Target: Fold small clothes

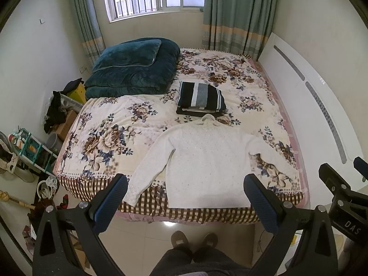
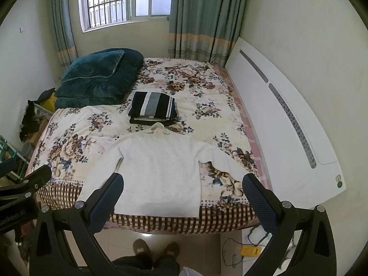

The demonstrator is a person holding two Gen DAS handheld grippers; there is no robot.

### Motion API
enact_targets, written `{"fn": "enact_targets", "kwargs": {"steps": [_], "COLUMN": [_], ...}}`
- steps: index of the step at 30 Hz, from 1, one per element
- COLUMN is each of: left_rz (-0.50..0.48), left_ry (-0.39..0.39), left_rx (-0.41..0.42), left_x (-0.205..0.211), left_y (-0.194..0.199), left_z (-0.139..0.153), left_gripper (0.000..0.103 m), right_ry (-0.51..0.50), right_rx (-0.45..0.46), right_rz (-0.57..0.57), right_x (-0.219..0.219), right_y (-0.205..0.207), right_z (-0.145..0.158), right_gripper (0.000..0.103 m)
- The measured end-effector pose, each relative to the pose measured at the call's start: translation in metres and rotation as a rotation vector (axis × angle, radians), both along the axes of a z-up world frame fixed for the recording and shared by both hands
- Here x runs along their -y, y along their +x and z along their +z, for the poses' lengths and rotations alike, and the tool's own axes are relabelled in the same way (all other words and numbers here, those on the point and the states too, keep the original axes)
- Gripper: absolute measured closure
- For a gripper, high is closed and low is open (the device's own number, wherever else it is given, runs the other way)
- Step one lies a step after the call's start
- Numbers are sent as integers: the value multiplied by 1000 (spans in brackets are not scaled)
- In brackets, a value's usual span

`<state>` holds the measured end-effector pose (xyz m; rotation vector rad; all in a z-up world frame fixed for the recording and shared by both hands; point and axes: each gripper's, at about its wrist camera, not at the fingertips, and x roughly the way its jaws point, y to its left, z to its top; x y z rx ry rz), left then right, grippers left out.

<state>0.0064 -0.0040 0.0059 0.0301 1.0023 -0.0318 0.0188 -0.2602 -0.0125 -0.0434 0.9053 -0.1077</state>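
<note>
Both the left gripper (image 1: 185, 192) and right gripper (image 2: 182, 189) hang with jaws spread wide, holding nothing; ahead of them the white sweater (image 1: 204, 158) lies flat on the bed (image 1: 110, 124); soft, light, limp knit, probably best pinched at sleeve cuffs or hem corners.

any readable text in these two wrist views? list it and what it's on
"DAS" – white letters on the black body of the right gripper, seen at the right edge of the left wrist view; cut off there.
"...enRobot.AI" – white letters on the black body of the left gripper, at the left edge of the right wrist view; start cut off.
Yellow device on the floor: markings too small to read.
</note>
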Motion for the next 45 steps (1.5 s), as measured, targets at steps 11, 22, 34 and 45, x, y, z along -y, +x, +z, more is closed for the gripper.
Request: {"fn": "enact_targets", "kwargs": {"steps": [11,22,34,45], "left_rz": [-1,5,9,8], "left_ry": [-8,-16,-21,-26], "left_rx": [6,14,25,34], "left_x": [-1,1,6,3], "left_y": [-1,2,8,3], "left_z": [4,13,23,24], "left_gripper": [0,0,0,0], "right_ry": [-1,-1,-3,-4], "right_rx": [9,24,33,35], "right_rz": [-2,9,10,6], "right_x": [-3,-2,-5,-7], "right_y": [1,-2,-7,-9], "right_z": [6,14,15,15], "right_gripper": [0,0,0,0]}}
